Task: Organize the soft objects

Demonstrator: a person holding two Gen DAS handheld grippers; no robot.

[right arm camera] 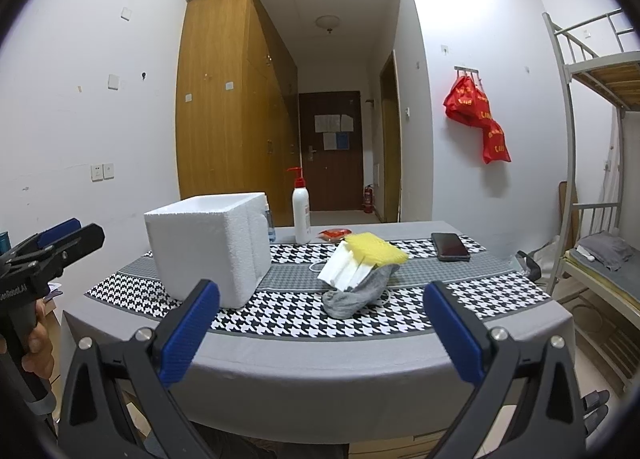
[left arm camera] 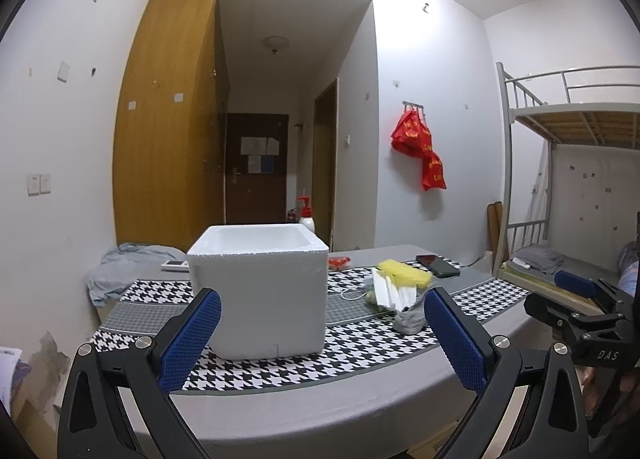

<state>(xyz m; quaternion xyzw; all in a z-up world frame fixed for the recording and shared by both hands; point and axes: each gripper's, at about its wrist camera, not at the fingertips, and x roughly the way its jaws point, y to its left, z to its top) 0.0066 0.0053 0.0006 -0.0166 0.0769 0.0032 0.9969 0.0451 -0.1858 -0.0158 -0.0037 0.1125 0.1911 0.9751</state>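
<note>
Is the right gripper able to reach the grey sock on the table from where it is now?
Probably yes. The right gripper is open and empty, and the crumpled grey sock lies ahead of it, with only bare houndstooth cloth between. The white foam box stands off to the left.

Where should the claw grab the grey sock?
Probably the grey sock at its bunched near end, coming from above with the right claw. That end lies bare on the cloth, while the far end sits under the white mask and yellow sponge.
</note>
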